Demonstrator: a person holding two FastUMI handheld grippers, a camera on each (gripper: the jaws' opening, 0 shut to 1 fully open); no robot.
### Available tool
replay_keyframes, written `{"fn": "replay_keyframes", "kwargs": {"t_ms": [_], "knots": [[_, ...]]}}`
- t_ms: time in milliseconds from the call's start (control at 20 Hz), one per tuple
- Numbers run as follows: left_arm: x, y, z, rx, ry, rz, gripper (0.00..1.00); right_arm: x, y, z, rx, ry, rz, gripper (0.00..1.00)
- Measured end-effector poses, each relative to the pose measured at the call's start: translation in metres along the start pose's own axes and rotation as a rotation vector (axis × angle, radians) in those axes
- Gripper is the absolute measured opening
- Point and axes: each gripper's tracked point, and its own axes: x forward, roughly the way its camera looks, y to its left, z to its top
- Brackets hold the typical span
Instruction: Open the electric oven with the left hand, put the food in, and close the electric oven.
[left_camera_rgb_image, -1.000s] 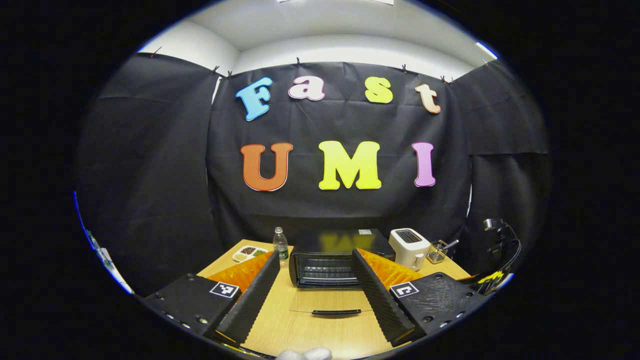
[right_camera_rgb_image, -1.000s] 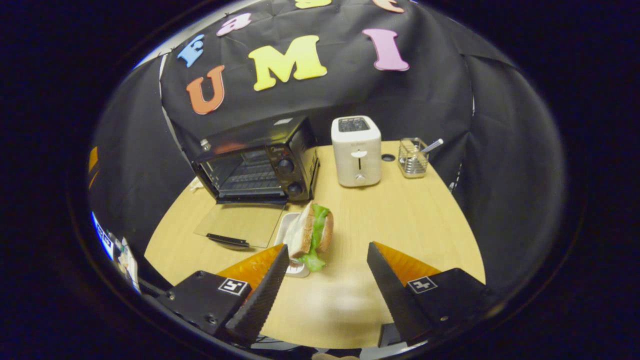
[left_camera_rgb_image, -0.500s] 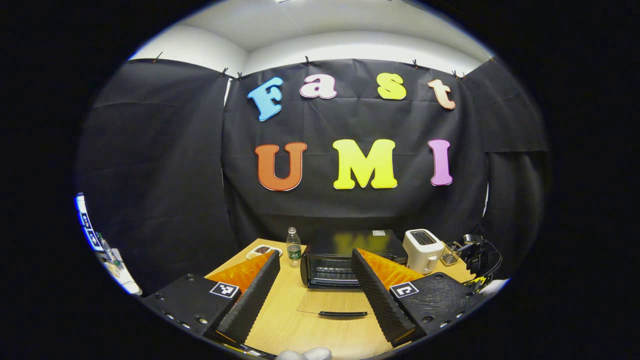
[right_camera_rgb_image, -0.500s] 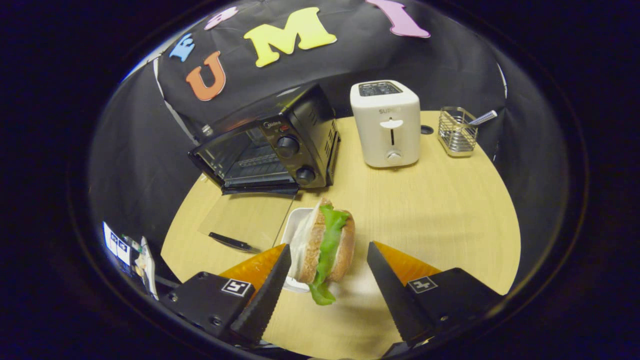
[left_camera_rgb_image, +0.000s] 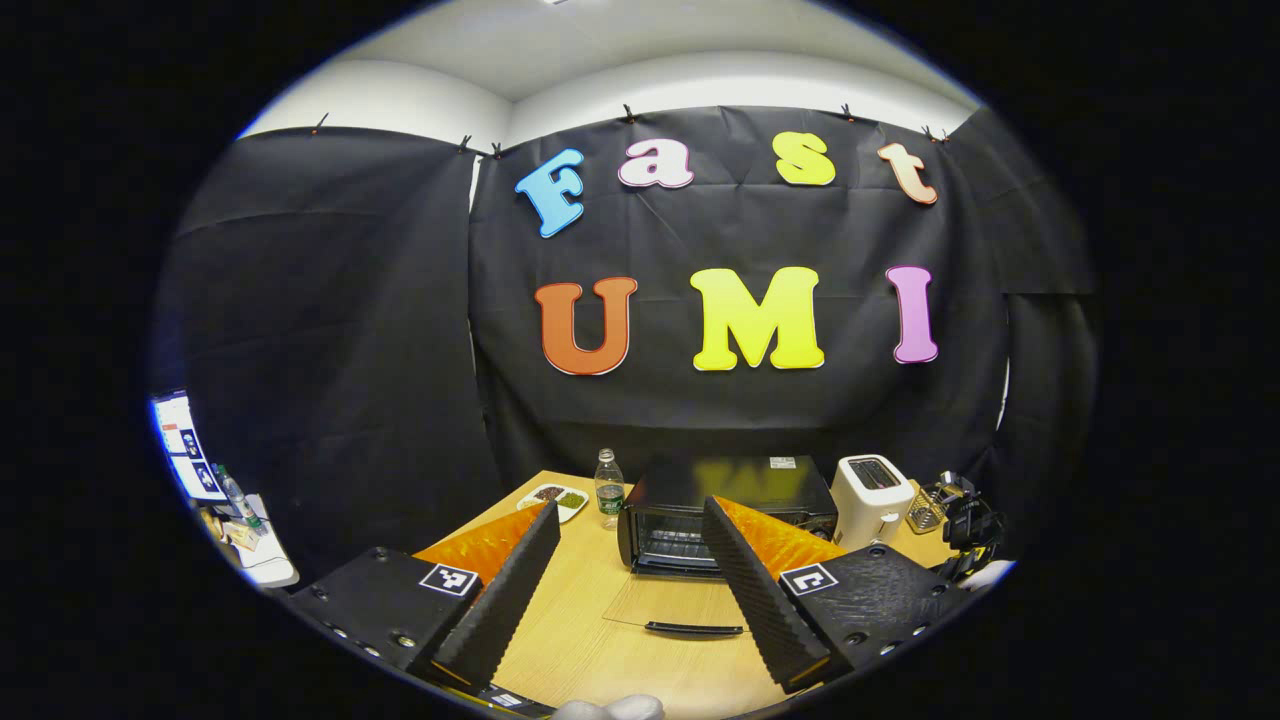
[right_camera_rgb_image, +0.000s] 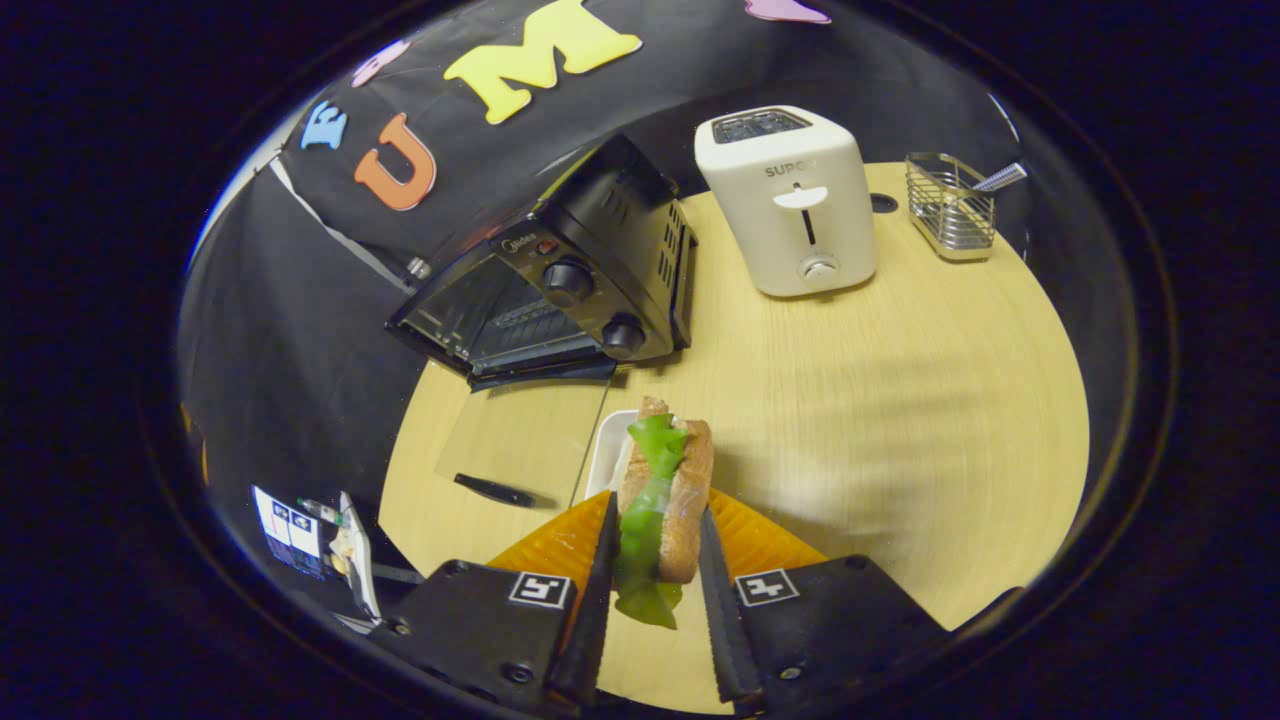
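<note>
Fingers (right_camera_rgb_image: 603, 560) of the right gripper (right_camera_rgb_image: 652, 560): now closing onto the sandwich (right_camera_rgb_image: 665, 490), lower centre, after standing wide apart.
Left gripper (left_camera_rgb_image: 625, 580): hanging open, empty.
Oven (right_camera_rgb_image: 560, 280), upper left: door lying open, awaiting loading.

My left gripper view sits back, level, facing the open oven (left_camera_rgb_image: 728, 510); my right gripper view looks steeply down, close over the table (right_camera_rgb_image: 900, 400), sharing that oven
</note>
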Motion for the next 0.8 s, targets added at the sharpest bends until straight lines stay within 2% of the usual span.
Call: {"fn": "replay_keyframes", "kwargs": {"t_ms": [50, 250, 500, 800], "knots": [[-0.001, 0.0, -0.001, 0.003, 0.001, 0.009, 0.94, -0.001, 0.002, -0.001, 0.009, -0.001, 0.006, 0.42], [-0.001, 0.0, -0.004, 0.003, 0.003, 0.017, 0.94, -0.01, 0.011, 0.004, 0.005, -0.023, 0.004, 0.39], [0.005, 0.016, -0.013, 0.006, 0.003, 0.0, 0.94, -0.036, 0.041, 0.024, 0.017, -0.133, -0.007, 0.39], [0.016, 0.036, -0.023, 0.023, 0.02, -0.105, 0.94, -0.034, 0.117, 0.035, 0.154, -0.307, 0.046, 0.39]]}}
